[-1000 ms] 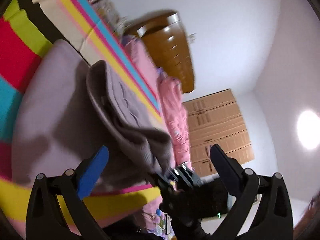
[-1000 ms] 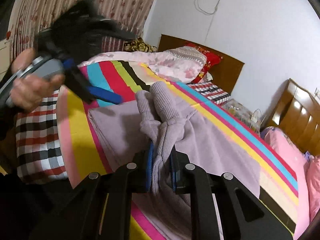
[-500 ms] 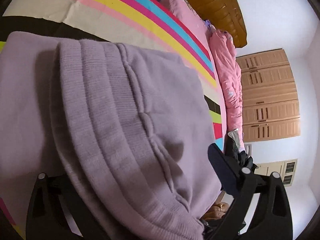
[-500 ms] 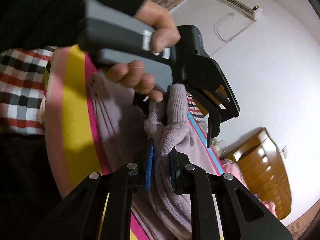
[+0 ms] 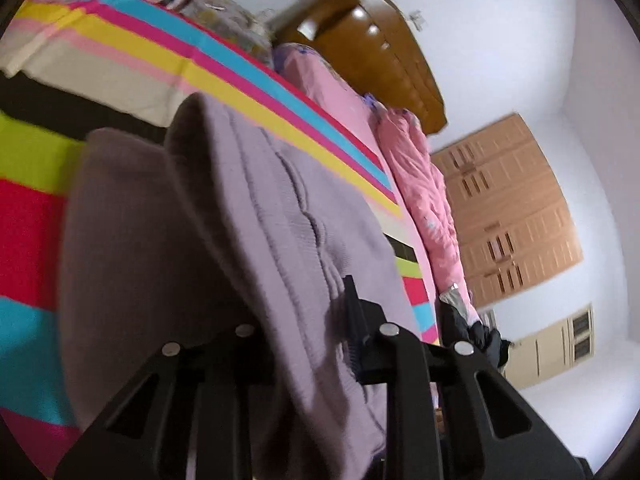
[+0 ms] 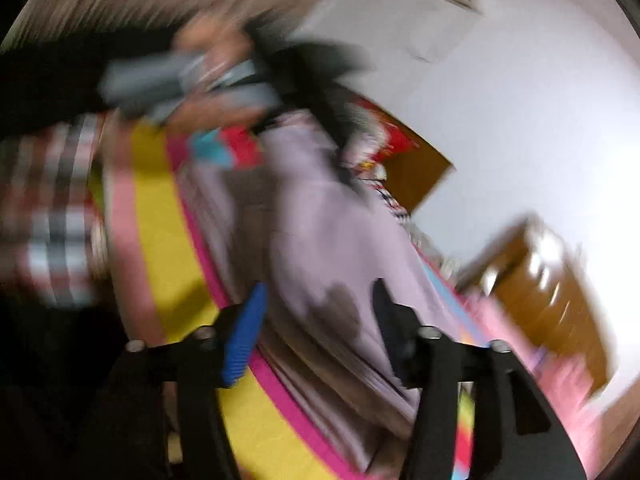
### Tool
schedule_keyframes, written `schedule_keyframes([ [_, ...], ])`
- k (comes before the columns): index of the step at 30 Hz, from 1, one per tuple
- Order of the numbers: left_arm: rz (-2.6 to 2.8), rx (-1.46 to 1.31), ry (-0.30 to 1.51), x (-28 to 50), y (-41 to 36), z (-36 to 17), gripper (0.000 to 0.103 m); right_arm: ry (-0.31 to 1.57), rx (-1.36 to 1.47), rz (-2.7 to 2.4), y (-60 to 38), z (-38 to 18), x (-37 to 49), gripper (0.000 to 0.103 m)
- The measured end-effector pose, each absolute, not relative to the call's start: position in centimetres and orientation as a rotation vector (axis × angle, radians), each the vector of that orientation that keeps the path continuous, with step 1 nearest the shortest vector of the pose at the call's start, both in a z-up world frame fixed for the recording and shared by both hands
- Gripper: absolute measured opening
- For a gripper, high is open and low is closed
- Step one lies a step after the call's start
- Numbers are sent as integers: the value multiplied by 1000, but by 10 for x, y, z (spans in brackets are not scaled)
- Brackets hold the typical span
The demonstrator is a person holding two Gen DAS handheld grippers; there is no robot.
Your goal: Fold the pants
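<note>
Pants [image 5: 256, 216] swap hands: left tongs [image 5: 308, 344] have just closed, clenched on the folded cloth. Right tongs [image 6: 316, 332] (blurred) have just opened, released, so the fold now rides on the left

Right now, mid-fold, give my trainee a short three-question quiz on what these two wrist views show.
1. True or false: the left tongs are clamped on the lilac knit pants.
2. The right tongs are: A) shut on the pants, B) open with the pants between the fingers, C) out of view.
3. What do the pants lie on?

Key:
1. True. They have just been closing, and fabric fills the gap.
2. B. They have just been opening.
3. The striped bedspread.
</note>
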State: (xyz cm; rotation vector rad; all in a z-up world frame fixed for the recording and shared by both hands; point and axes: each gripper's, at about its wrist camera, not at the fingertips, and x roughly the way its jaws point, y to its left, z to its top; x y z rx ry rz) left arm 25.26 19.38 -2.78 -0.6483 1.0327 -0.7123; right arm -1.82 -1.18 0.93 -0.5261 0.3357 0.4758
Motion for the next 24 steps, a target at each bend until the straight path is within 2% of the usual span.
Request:
schedule_keyframes([
  [1,-713,-646,1043,250,196,-31,24,346,-390,442,-38,15,-19,70],
  [2,-712,-638,1056,248,197,-36,24,374,-296,400,-60,15,-19,77],
  [4,-706,-647,1066,247,201,-44,24,436,-223,319,-86,5,-19,86],
  [7,-705,-669,1057,245,199,-47,24,571,-206,227,-103,-19,-11,86],
  [16,-669,-645,1048,244,182,-36,24,609,-203,42,-82,-42,31,84],
  [21,-703,-552,977,240,169,11,23,605,-243,-59,-88,-48,38,83],
  [24,-732,-547,889,235,192,46,22,599,-311,-44,-90,-48,35,84],
])
